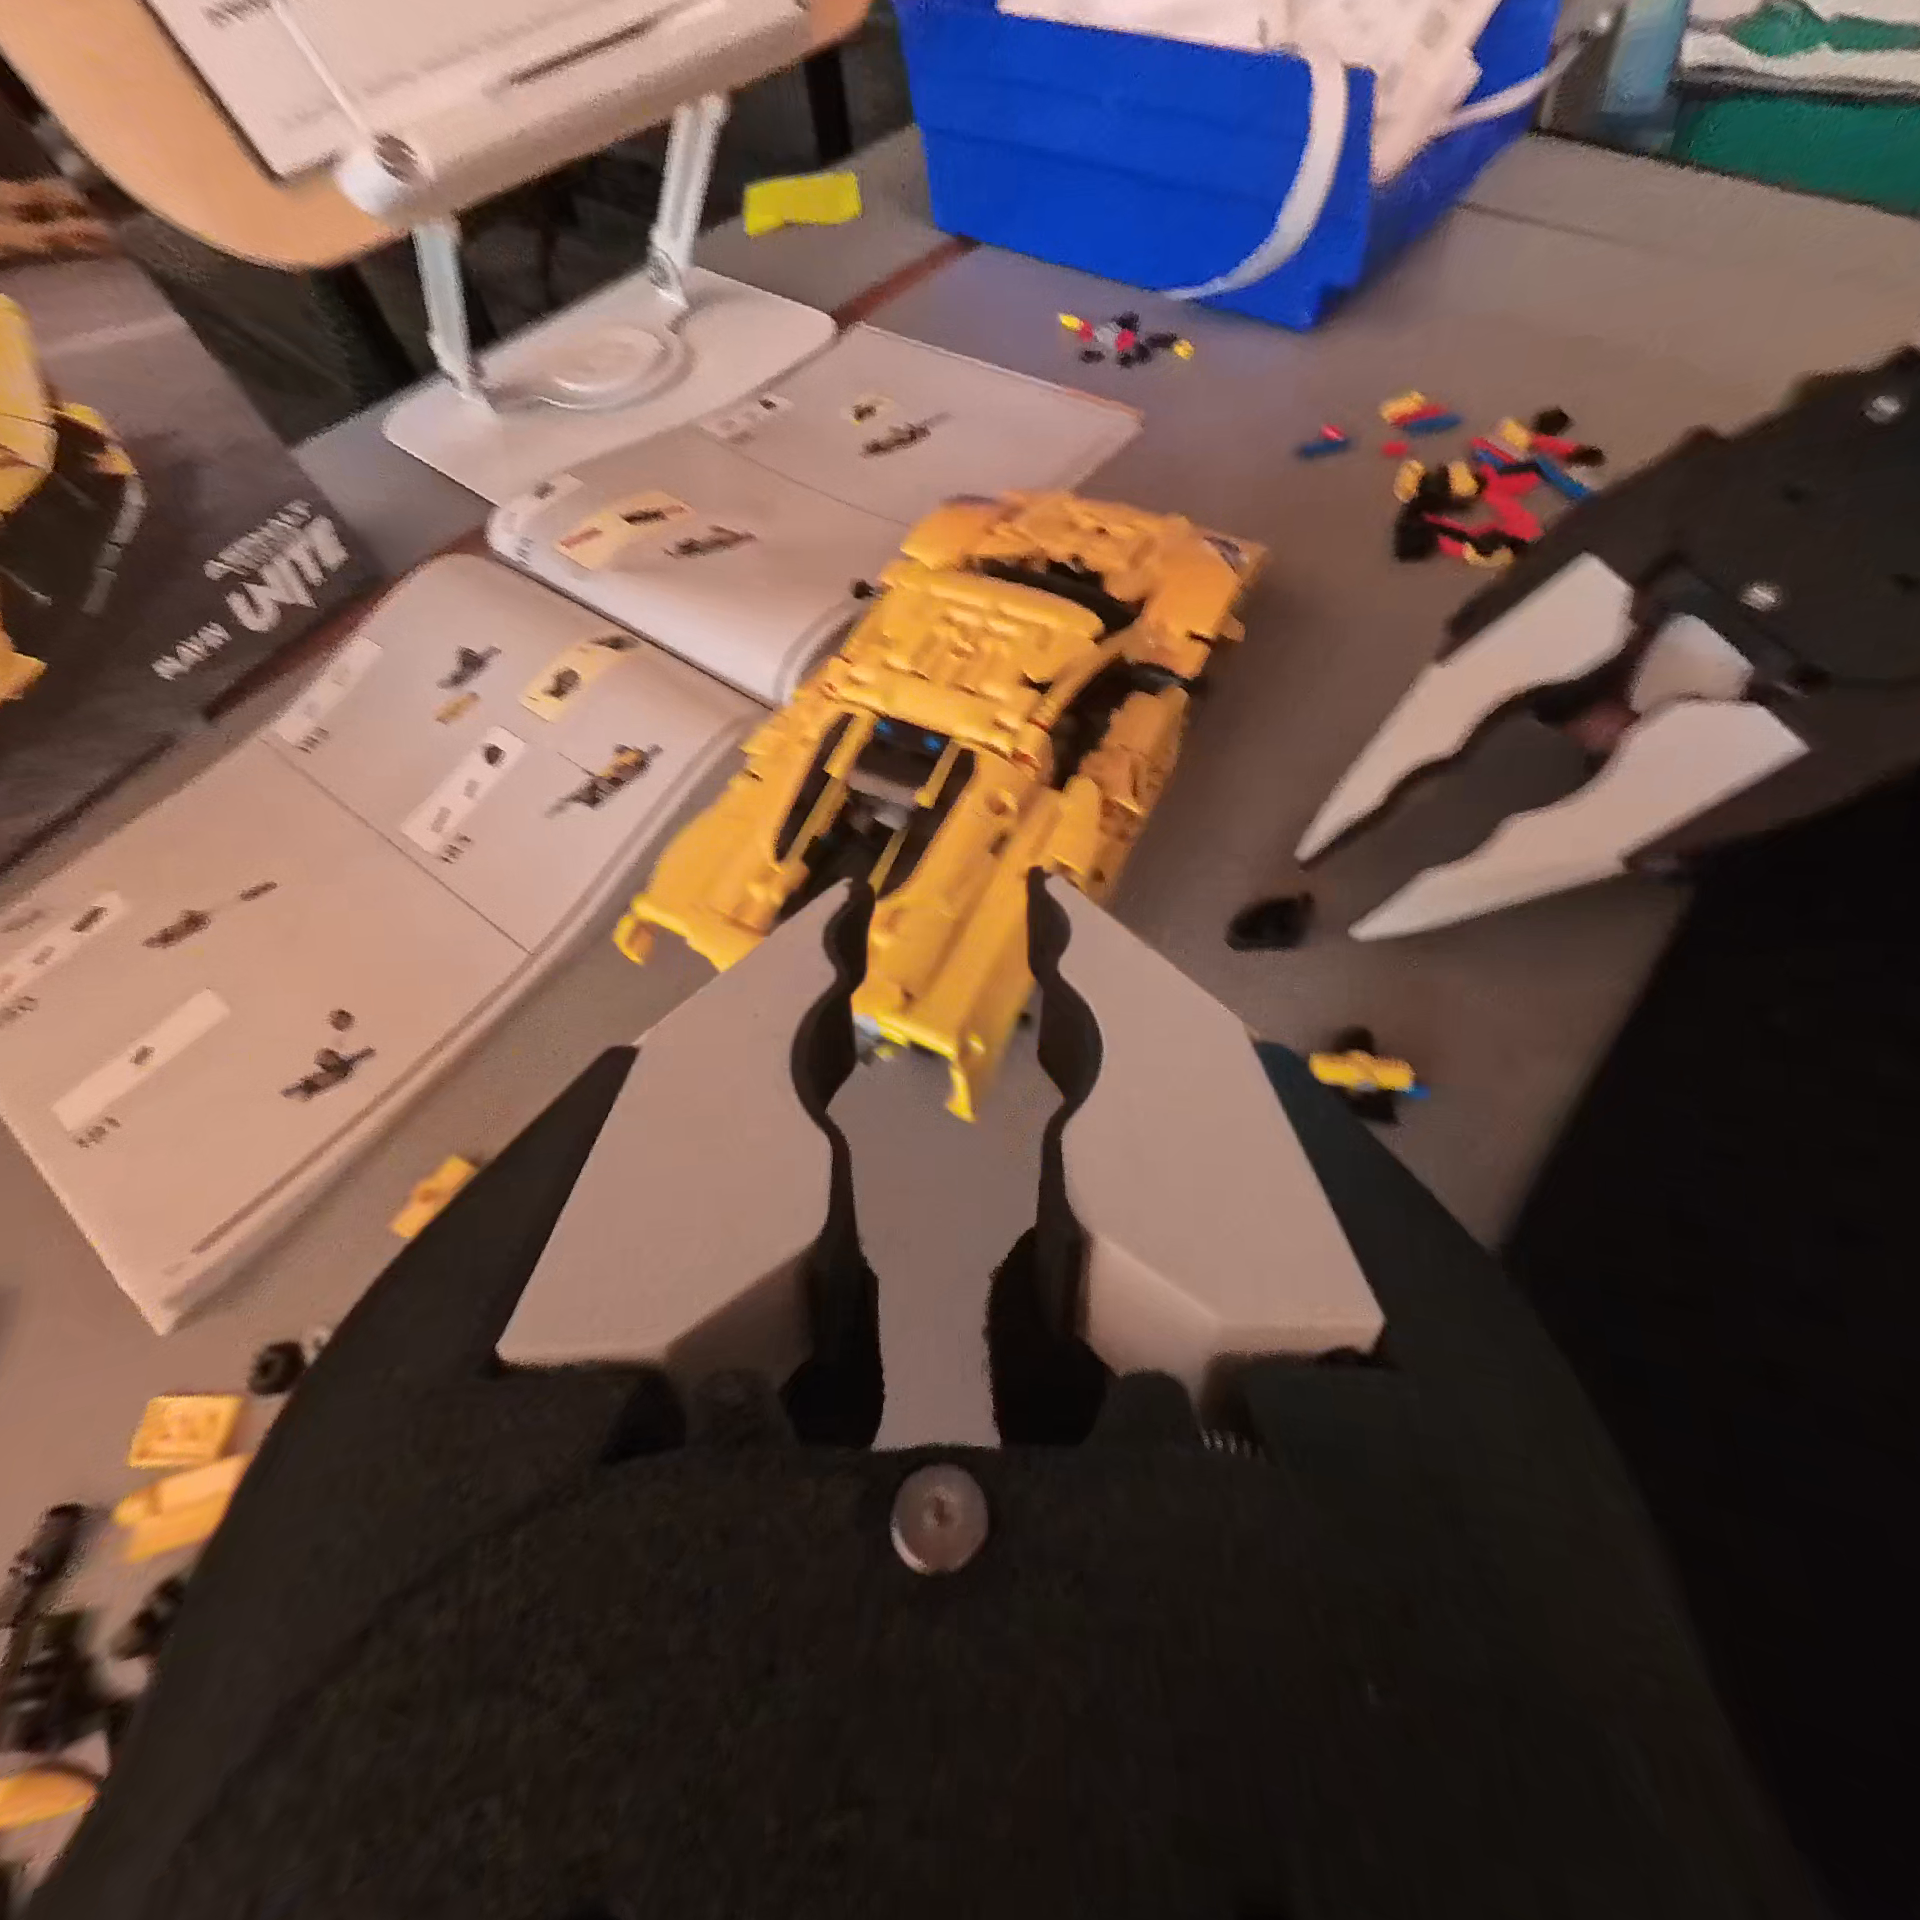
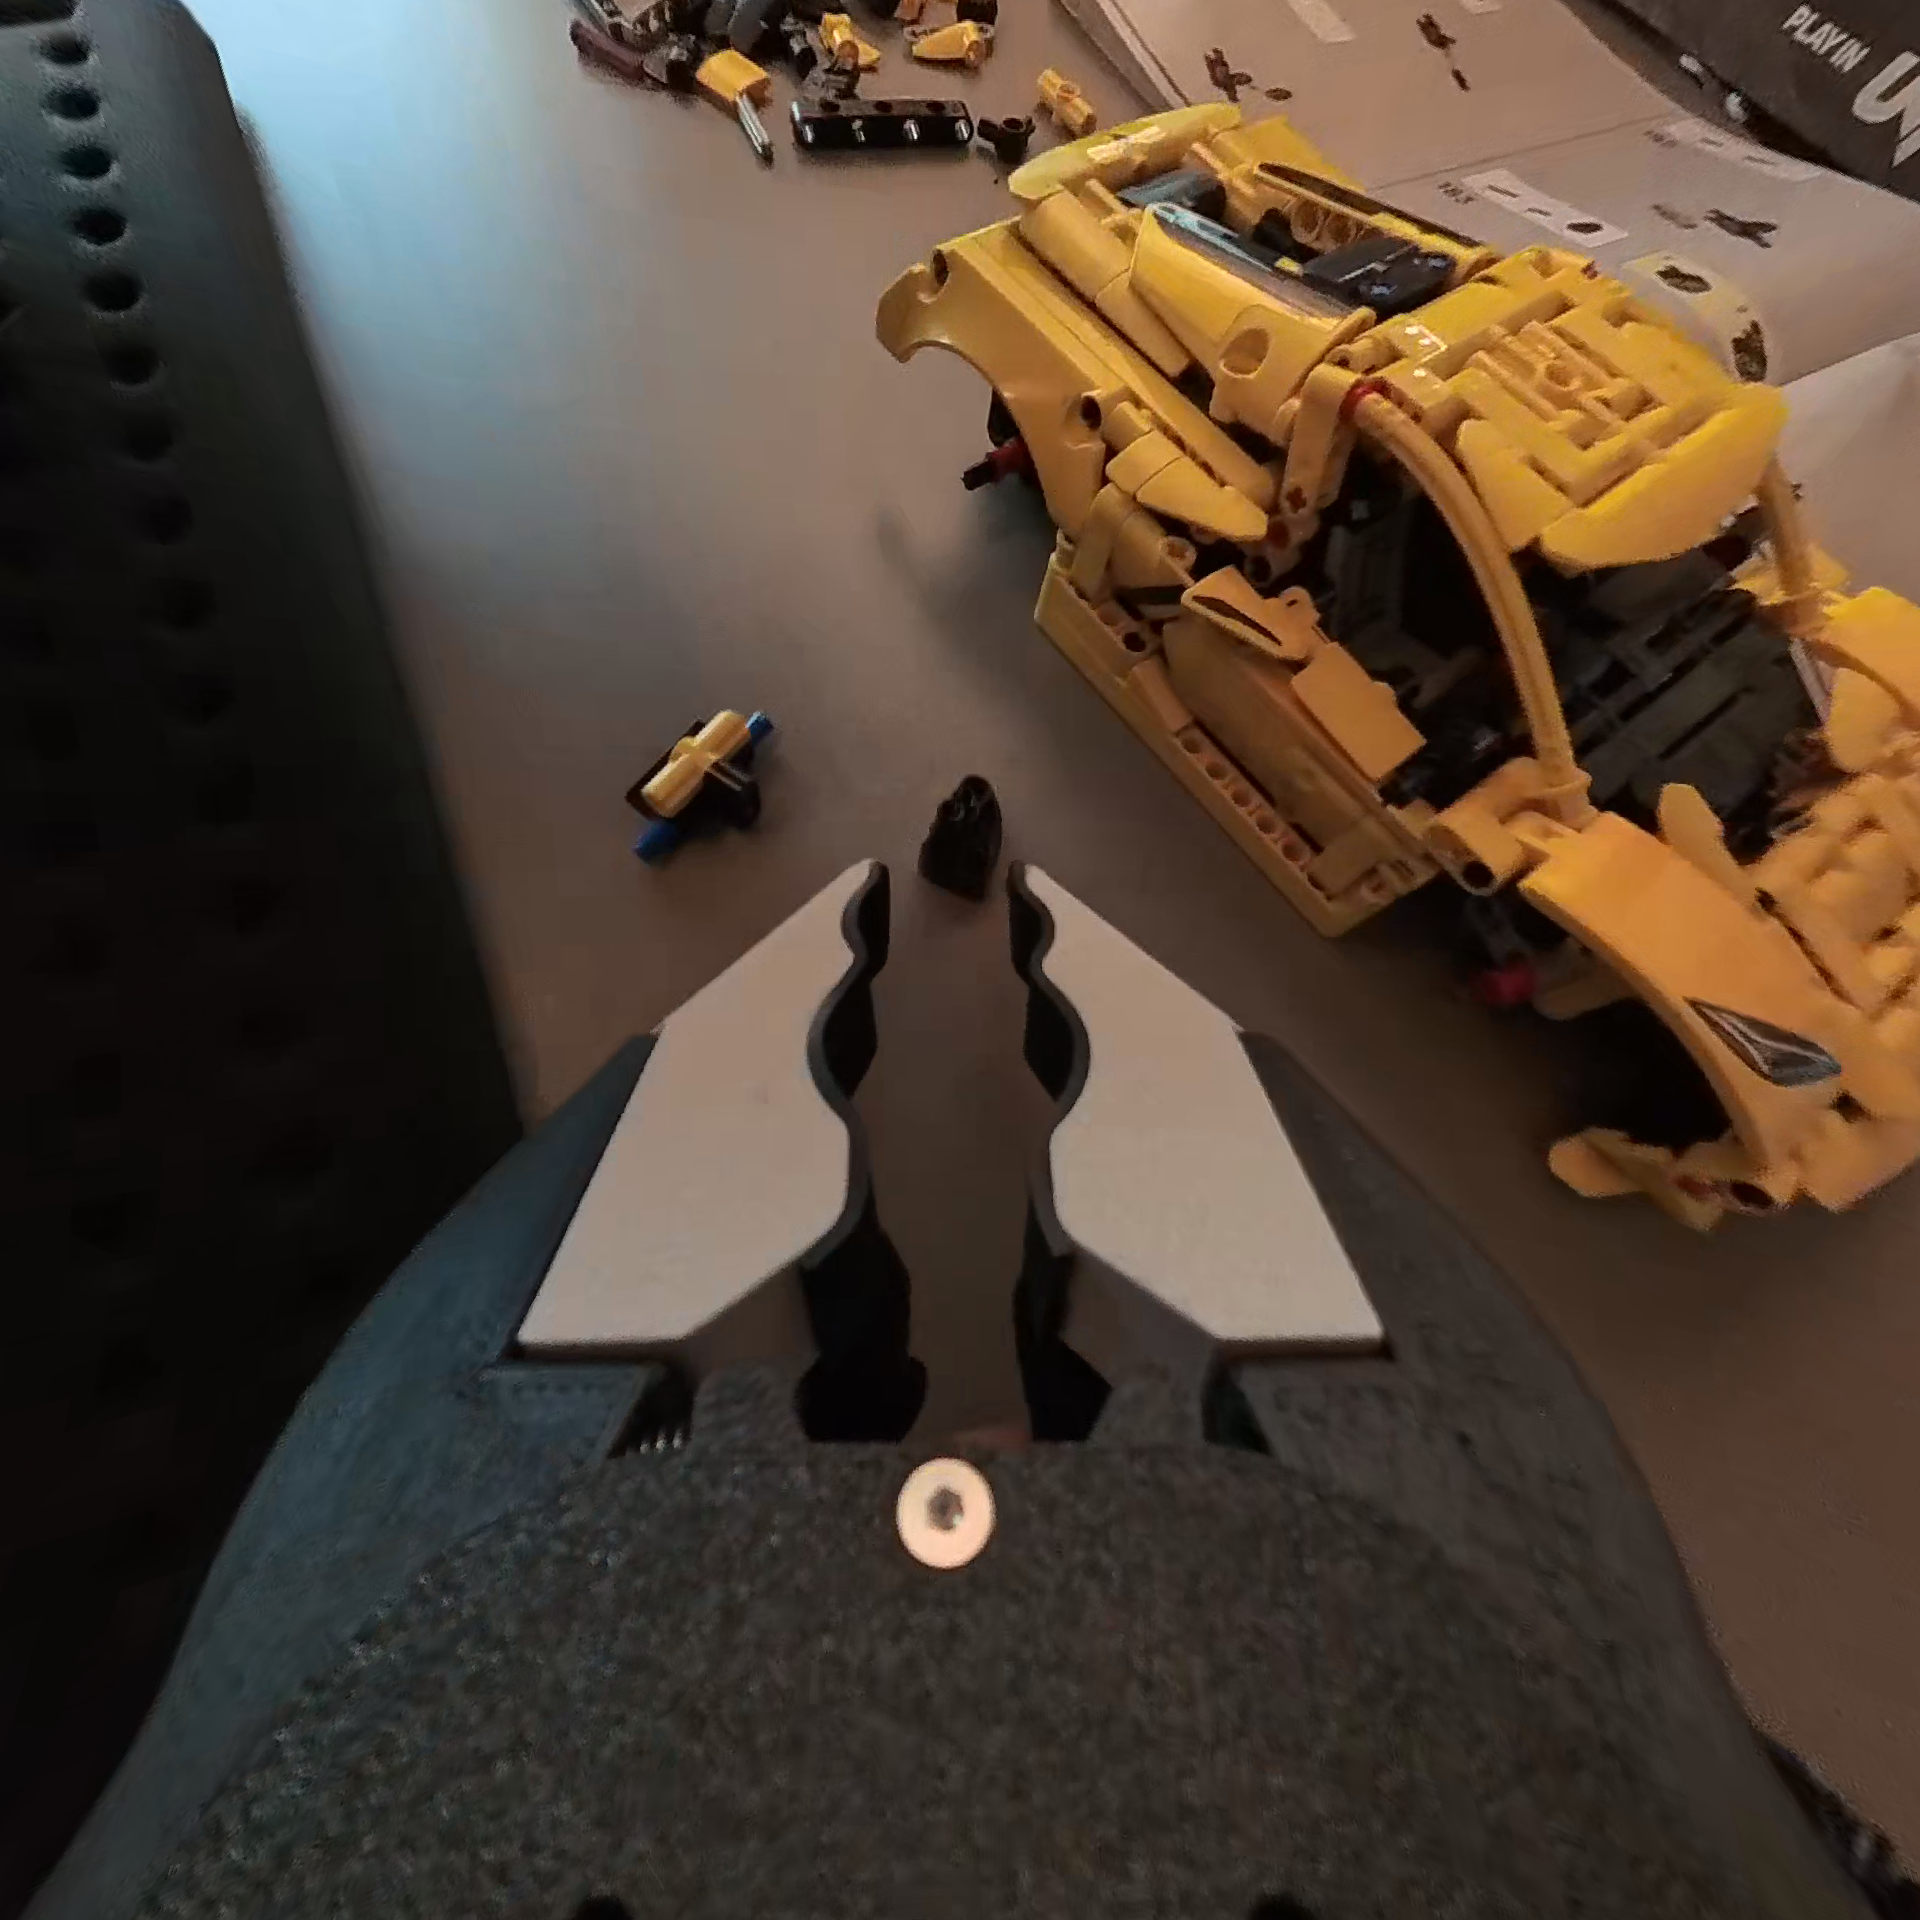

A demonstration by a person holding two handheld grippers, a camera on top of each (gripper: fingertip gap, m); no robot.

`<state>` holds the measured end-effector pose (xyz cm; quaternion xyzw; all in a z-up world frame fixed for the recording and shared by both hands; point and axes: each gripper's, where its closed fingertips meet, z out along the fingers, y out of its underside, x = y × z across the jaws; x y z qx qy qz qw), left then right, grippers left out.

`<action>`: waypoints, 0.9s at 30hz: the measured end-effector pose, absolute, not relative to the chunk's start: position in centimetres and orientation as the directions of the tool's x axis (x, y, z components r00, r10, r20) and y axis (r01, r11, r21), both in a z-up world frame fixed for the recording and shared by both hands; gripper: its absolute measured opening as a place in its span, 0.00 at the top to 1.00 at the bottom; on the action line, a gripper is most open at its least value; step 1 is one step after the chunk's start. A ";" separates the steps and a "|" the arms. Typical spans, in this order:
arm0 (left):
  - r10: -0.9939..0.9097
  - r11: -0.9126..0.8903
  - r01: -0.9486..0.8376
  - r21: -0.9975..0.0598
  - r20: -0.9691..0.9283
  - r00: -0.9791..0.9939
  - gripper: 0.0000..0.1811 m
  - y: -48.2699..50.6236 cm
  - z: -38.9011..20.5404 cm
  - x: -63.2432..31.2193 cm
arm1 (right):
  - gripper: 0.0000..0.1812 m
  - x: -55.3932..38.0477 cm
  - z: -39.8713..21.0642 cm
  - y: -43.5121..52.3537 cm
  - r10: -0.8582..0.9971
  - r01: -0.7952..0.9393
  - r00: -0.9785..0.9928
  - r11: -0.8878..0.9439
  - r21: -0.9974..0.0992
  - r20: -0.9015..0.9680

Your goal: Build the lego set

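A part-built yellow lego car (image 1: 997,727) lies on the grey table; it also shows in the right wrist view (image 2: 1403,582). My left gripper (image 1: 940,894) is open and empty, its tips just above the car's near end. My right gripper (image 2: 948,878) is open and empty, its tips just short of a small black piece (image 2: 961,847) on the table; this gripper also shows in the left wrist view (image 1: 1340,894), right of the car. A small yellow, black and blue sub-assembly (image 2: 701,779) lies left of the black piece, and in the left wrist view (image 1: 1361,1070).
Open instruction booklets (image 1: 343,914) lie left of the car. A blue bin (image 1: 1132,156) and a white stand (image 1: 613,364) are at the back. Loose pieces lie at the back right (image 1: 1486,488), near left (image 1: 177,1455), and far in the right view (image 2: 883,114). A dark chair (image 2: 156,623) borders the table. My hands' fingertips stand some 15 cm from each other.
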<state>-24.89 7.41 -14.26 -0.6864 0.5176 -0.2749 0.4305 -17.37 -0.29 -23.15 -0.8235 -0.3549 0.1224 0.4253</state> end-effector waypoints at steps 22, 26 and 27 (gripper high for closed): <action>-0.989 -0.141 -0.344 -0.928 0.116 0.092 0.81 1.2 -14.6 -22.2 | 0.98 -19.3 -14.9 1.0 0.613 -0.288 0.433 -0.601 -0.746 -0.661; -0.996 -0.086 -0.281 -0.956 0.072 0.057 0.80 0.9 -13.7 -21.5 | 0.98 -19.9 -13.8 1.1 0.607 -0.357 0.327 -0.630 -0.690 -0.724; -0.997 -0.066 -0.272 -0.960 0.052 0.058 0.79 1.0 -13.6 -21.4 | 0.98 -19.9 -13.8 1.2 0.607 -0.354 0.335 -0.628 -0.694 -0.720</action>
